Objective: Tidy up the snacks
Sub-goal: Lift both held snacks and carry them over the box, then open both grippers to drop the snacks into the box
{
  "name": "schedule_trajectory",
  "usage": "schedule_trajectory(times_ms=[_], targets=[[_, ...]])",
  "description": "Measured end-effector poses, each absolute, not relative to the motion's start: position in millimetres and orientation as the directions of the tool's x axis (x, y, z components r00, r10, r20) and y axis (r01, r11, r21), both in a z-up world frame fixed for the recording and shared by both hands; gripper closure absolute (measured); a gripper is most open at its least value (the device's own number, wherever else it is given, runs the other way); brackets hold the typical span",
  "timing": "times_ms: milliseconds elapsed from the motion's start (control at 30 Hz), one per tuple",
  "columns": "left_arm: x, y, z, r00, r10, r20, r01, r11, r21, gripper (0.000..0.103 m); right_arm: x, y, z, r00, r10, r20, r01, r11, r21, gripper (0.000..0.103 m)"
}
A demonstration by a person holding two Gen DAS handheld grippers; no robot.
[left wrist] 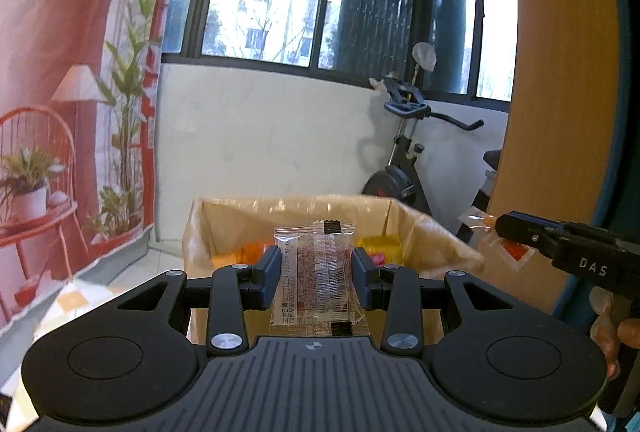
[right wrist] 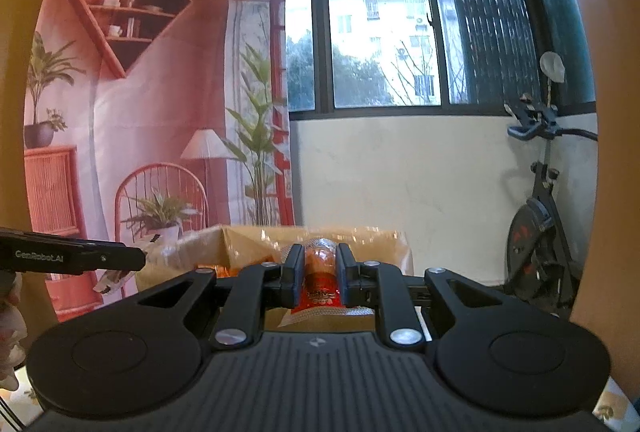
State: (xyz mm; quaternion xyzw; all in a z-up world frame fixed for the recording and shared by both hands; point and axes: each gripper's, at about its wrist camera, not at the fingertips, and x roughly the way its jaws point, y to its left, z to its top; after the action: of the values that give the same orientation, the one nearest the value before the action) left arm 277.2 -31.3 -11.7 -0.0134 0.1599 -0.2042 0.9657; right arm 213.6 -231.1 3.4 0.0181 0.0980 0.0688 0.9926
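Snacks go into the cardboard box [left wrist: 420, 232] lined with plastic, which sits just ahead of and below both my grippers. I should carry each packet well over the rim before letting go, so neither catches on the liner. My left gripper [left wrist: 314, 272] is clamped on a clear printed packet [left wrist: 314, 272], held upright. My right gripper [right wrist: 319, 272] pinches a narrower orange-red packet [right wrist: 319, 282].

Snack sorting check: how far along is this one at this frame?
Partly done: orange and yellow packets already lie in the cardboard box. In hand: the left gripper clamps a clear snack packet, the right gripper an orange-red packet, both short of the box. Left: dropping both in; any remaining snacks are out of view.
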Motion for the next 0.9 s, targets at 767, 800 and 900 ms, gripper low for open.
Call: schedule_trajectory(times_ms=[767,800,900], targets=[[340.7,-22.8,12.0,0.877,-0.264,-0.401,0.275,0.961,-0.031,0.007,310.2,-209.5,5.4,0.907,0.089,-0.411,-0.1,0.995,-0.006,0.024],[337.5,-22.2,14.8,0.88,-0.258,-0.4,0.271,0.962,-0.025,0.006,308.4,-209.1,7.7,0.908,0.083,-0.411,-0.094,0.996,-0.005,0.022],[324.0,-17.9,23.8,0.888,-0.241,-0.391,0.259,0.966,-0.008,0.006,300.0,-207.8,16.6,0.911,0.069,-0.407,-0.073,0.997,0.007,0.017]])
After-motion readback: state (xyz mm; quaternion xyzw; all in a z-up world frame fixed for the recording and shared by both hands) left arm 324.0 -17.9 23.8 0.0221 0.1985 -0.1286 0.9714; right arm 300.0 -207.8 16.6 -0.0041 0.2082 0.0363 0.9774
